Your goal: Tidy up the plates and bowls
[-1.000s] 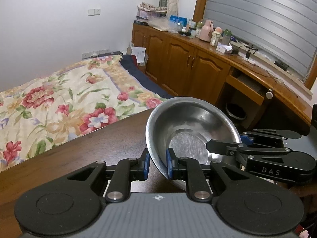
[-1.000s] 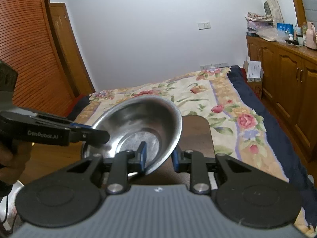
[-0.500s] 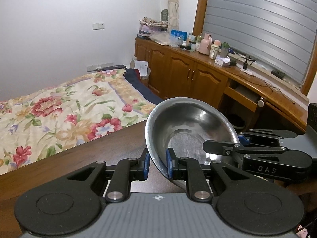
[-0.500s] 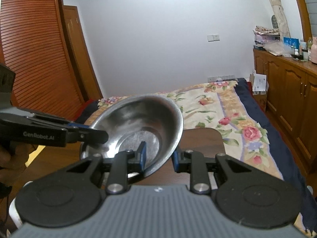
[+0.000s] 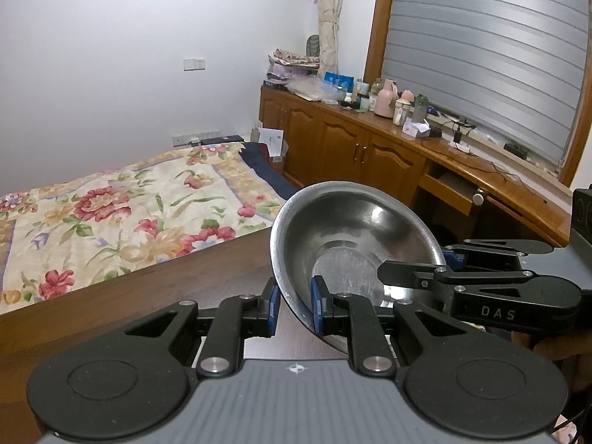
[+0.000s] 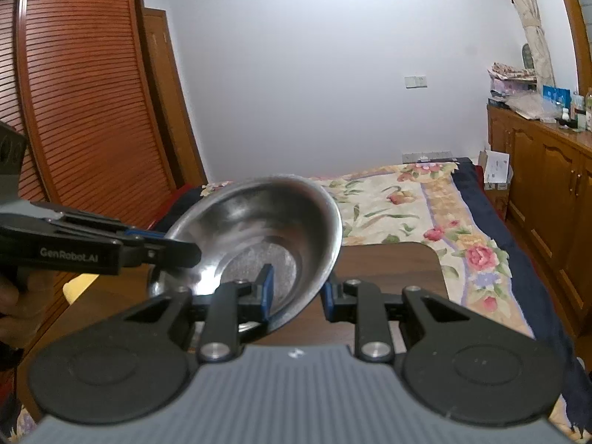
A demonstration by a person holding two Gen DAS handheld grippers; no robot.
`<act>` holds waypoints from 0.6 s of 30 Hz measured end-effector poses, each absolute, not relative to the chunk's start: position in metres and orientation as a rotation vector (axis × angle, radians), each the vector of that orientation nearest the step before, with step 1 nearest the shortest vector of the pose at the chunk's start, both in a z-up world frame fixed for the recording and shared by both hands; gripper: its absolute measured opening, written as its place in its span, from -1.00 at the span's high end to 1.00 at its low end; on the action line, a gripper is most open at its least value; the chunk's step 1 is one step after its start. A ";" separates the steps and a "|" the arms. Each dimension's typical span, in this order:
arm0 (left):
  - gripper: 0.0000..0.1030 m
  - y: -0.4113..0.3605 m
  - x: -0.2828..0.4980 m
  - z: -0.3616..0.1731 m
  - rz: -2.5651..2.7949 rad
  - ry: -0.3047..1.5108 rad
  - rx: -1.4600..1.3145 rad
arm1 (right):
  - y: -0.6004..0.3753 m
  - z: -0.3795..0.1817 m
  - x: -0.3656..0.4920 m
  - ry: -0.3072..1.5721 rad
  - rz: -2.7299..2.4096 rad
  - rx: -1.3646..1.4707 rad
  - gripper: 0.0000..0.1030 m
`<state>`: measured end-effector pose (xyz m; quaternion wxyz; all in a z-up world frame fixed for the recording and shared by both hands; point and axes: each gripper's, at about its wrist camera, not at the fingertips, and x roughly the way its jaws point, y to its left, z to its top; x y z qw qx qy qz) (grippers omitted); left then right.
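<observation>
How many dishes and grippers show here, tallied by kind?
Round stainless-steel bowl: 1
Black two-finger grippers, the left gripper and the right gripper, each clamped on the bowl's rim: 2
Plates: 0
Total: 3
</observation>
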<state>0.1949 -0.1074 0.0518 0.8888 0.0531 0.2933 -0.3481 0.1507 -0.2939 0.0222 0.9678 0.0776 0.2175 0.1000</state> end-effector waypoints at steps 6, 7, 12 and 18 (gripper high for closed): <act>0.62 -0.095 0.184 0.047 -0.714 0.609 0.101 | -0.281 0.020 0.144 0.451 0.214 0.135 0.45; 0.62 -0.093 0.183 0.046 -0.712 0.610 0.099 | -0.280 0.019 0.144 0.453 0.217 0.132 0.45; 0.62 -0.082 0.175 0.040 -0.705 0.608 0.089 | -0.270 0.017 0.139 0.461 0.228 0.121 0.46; 0.61 -0.068 0.165 0.031 -0.698 0.617 0.079 | -0.259 0.011 0.133 0.477 0.246 0.120 0.46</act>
